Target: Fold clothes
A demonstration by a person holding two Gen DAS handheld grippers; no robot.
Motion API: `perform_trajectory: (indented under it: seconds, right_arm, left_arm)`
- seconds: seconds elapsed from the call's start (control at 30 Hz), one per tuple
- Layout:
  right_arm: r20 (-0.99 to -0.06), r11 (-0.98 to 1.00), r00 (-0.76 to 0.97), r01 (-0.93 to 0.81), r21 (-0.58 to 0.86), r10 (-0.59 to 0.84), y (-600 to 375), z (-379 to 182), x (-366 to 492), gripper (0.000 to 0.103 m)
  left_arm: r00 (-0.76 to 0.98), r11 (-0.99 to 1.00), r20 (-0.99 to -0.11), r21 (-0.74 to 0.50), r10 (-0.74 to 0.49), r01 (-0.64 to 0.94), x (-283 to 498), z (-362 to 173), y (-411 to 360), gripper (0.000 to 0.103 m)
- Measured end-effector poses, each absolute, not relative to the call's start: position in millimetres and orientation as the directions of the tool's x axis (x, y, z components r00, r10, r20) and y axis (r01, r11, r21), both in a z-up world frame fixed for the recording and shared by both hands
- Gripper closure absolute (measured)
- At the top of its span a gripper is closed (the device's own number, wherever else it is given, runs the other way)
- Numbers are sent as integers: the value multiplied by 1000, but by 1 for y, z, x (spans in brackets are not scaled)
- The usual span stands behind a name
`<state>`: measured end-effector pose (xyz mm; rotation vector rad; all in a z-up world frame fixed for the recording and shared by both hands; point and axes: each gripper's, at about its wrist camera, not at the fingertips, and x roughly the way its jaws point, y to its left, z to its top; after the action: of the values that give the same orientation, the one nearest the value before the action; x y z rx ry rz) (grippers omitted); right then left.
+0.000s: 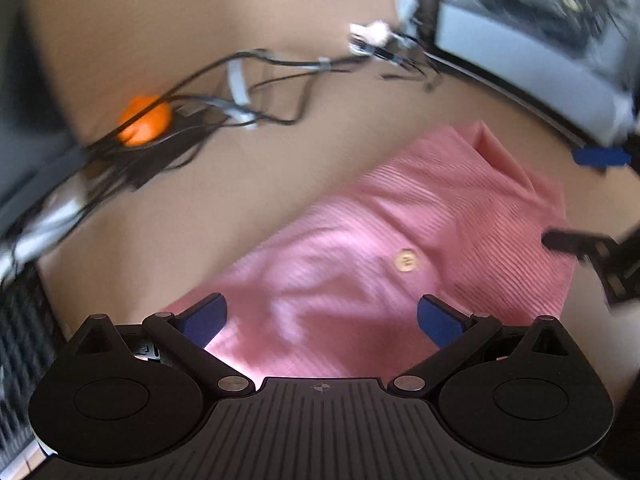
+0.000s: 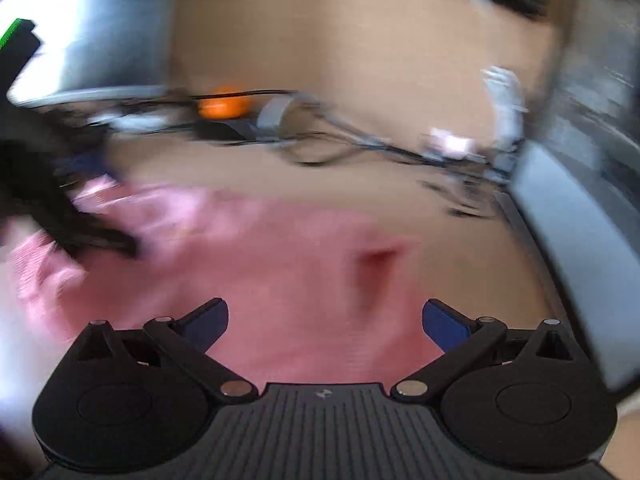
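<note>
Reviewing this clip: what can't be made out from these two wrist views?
- Right wrist view: motion blur smears the pink shirt; its folds and edges are unreadable.
- Left wrist view: the shirt's near part is hidden behind the left gripper, whose jaws stand open.
- Left wrist view: the right gripper is cut off by the frame edge.
- Both views: the orange object under the cables is too blurred to identify.
</note>
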<state>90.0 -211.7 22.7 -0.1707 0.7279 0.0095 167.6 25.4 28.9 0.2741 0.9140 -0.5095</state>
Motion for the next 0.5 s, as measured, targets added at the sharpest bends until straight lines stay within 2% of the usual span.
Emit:
perform_trajectory:
  seconds: [0.13,0.33,0.4,0.5]
  right_arm:
    - [-721,980,680,-13,-198,-136,-228,-6,108,0]
    - [-677,947,718,-80,-312,-163,-225,-9,114,0]
    - [-680,944,715,-90,-319,-162,-227,-8,114,0]
    - [-699,949,700,-101,-299,-146,-232,-4,117,0]
  left_arm:
    - [508,913,-822,-36,-258,405,164,29,62,0]
    - [414,930,-843,-246,-343,272,146,7,93,0]
    - [420,926,-834,-261,-358,272,141,3,84,0]
    - [383,860,-781,-370,-493,352,131,5,62,0]
